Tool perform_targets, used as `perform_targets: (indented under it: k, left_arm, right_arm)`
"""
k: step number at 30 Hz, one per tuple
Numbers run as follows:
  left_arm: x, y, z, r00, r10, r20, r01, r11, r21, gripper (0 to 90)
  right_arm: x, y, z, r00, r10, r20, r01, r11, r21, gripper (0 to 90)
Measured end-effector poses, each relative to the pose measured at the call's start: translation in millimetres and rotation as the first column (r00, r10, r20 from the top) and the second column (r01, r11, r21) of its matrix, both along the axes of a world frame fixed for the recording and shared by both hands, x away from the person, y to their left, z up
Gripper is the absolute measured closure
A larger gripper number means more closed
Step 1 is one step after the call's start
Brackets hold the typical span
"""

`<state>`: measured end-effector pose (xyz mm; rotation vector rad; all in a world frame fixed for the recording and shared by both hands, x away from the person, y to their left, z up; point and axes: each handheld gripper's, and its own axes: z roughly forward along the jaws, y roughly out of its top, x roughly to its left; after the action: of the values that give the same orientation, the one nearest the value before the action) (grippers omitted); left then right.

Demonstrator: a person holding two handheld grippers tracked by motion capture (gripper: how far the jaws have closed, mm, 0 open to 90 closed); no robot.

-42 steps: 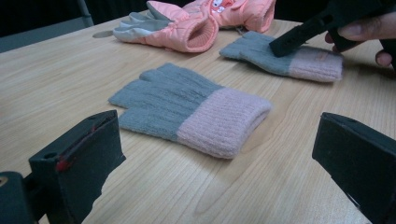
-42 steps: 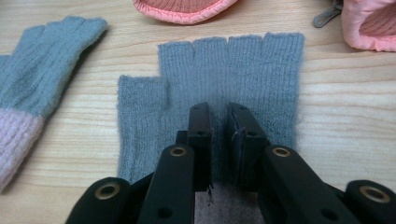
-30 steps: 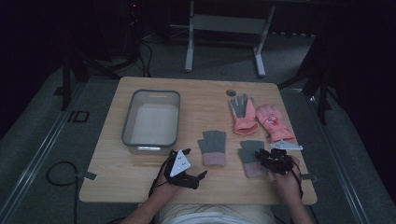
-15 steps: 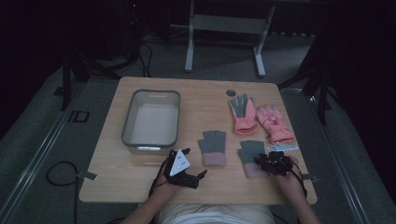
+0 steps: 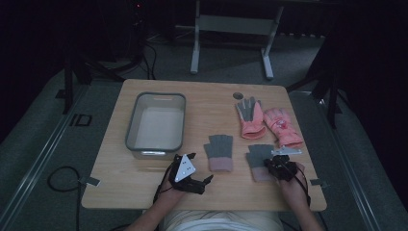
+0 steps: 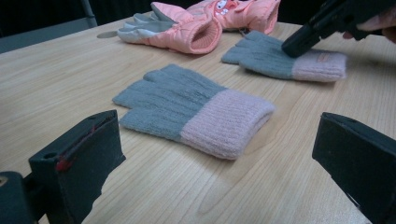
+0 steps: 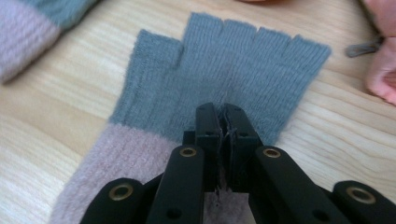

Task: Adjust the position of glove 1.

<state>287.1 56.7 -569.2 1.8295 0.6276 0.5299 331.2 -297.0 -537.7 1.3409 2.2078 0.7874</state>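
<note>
The right gripper point(image 7: 223, 122) has just been closing its jaws, and they now pinch a fold of knit at the middle of the right grey glove point(image 7: 219, 70), which lies flat on the wooden table point(image 5: 207, 103) at about 5 o'clock of the tabletop, near the front edge. Its pink cuff points back toward the person and is partly covered by the gripper's black arms. In the high view that right gripper point(image 5: 277, 166) sits over the glove's cuff end, so the cuff is hard to make out there. The left gripper point(image 5: 192, 179) rests near the front edge at 6 o'clock with its jaws spread wide and nothing between them; ahead of it lies the left grey glove point(image 6: 194, 109), flat, apart from both jaws. Bare wood separates the two grey gloves. At 2 o'clock the pink gloves point(image 5: 267, 120) lie side by side, just beyond the right grey glove; a small tag beside them is too small to read. The grey bin point(image 5: 131, 130) stands at 10 o'clock, well apart from the gloves, with open wood around it. The room beyond the table is dark and indistinct.
</note>
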Motion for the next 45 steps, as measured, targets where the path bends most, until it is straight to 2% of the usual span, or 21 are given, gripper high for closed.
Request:
perform_targets:
  k: [1,2,4,8,12,14,16,22,23,24,26,28,29,31,32,37,40,41,45]
  left_arm:
    - [0.0,0.1,0.0,1.0000,0.000,0.000,0.000,1.0000,-0.001,0.9]
    - [0.2,0.0,0.0,1.0000,0.001,-0.002,-0.001,1.0000,-0.002,0.9]
    - [0.2,0.1,0.0,1.0000,0.000,-0.002,0.000,1.0000,-0.003,0.9]
    - [0.1,-0.3,0.0,1.0000,0.000,-0.001,0.000,1.0000,-0.001,0.9]
    - [0.5,1.0,0.0,1.0000,-0.002,-0.006,0.002,1.0000,-0.007,0.9]
    - [1.0,1.4,0.0,1.0000,-0.002,-0.008,0.002,1.0000,-0.010,0.9]
    - [0.3,1.0,0.1,1.0000,-0.004,-0.004,0.004,1.0000,-0.005,0.9]
    - [-0.1,0.0,0.0,1.0000,-0.003,0.001,0.003,1.0000,0.001,0.9]
    - [-0.1,0.0,0.0,1.0000,-0.003,0.001,0.003,1.0000,0.001,0.9]
    - [0.0,0.1,0.0,1.0000,-0.003,0.001,0.003,1.0000,0.001,0.9]
    - [0.1,0.4,0.1,1.0000,-0.004,0.001,0.004,1.0000,0.000,0.9]
    - [0.1,0.8,0.1,1.0000,-0.005,0.000,0.005,1.0000,-0.003,0.9]
    - [0.1,0.8,0.1,1.0000,-0.006,0.001,0.006,1.0000,-0.003,0.9]
    - [0.0,0.7,0.1,1.0000,-0.007,0.001,0.007,1.0000,-0.003,0.9]
    - [-0.1,0.6,0.0,1.0000,-0.007,0.001,0.007,1.0000,-0.003,0.9]
    - [-0.4,0.2,0.0,1.0000,-0.006,0.004,0.006,1.0000,-0.001,0.9]
    - [-0.3,-0.1,0.0,1.0000,-0.003,0.003,0.003,1.0000,0.002,0.9]
    - [-0.4,-0.3,0.0,1.0000,-0.001,0.003,0.001,1.0000,0.006,0.9]
    - [-0.6,-0.7,0.0,1.0000,0.001,0.005,-0.001,0.9999,0.010,0.9]
  right_arm:
    - [0.0,0.0,0.0,1.0000,0.000,0.000,0.000,1.000,0.000,86.1]
    - [0.6,-0.3,13.8,0.9990,-0.038,0.022,0.037,0.999,0.034,86.2]
    - [1.3,2.4,25.8,0.9976,-0.050,0.048,0.048,0.998,0.045,86.2]
    - [6.0,16.3,50.6,0.9944,-0.049,0.094,0.042,0.996,0.074,86.3]
    - [11.1,30.2,61.5,0.9934,-0.047,0.105,0.036,0.994,0.103,86.3]
    - [14.6,44.3,67.7,0.9929,-0.036,0.114,0.021,0.991,0.133,86.4]
    - [16.0,54.5,69.4,0.9932,-0.019,0.115,0.003,0.990,0.138,86.3]
    - [22.5,87.0,63.8,0.9955,0.022,0.092,-0.035,0.989,0.144,86.3]
    - [22.5,87.0,63.8,0.9955,0.022,0.092,-0.035,0.989,0.144,86.3]
    - [24.6,98.6,60.6,0.9961,0.039,0.079,-0.050,0.987,0.151,86.3]
    - [26.1,109.2,57.7,0.9961,0.047,0.075,-0.059,0.985,0.160,86.3]
    - [26.3,113.7,56.2,0.9959,0.053,0.073,-0.065,0.985,0.162,86.3]
    - [26.6,122.3,52.0,0.9959,0.061,0.066,-0.071,0.985,0.160,86.2]
    - [27.3,125.7,49.3,0.9962,0.065,0.058,-0.074,0.984,0.161,86.2]
    - [28.4,131.8,43.0,0.9966,0.068,0.045,-0.075,0.984,0.159,86.3]
    - [31.0,137.1,28.3,0.9982,0.060,0.006,-0.060,0.983,0.175,86.2]
    - [31.3,136.9,25.2,0.9983,0.057,0.003,-0.057,0.983,0.177,86.1]
    - [32.1,135.4,24.3,0.9983,0.056,-0.014,-0.052,0.978,0.200,86.1]
    - [32.9,135.7,21.0,0.9985,0.051,-0.021,-0.046,0.981,0.187,86.0]
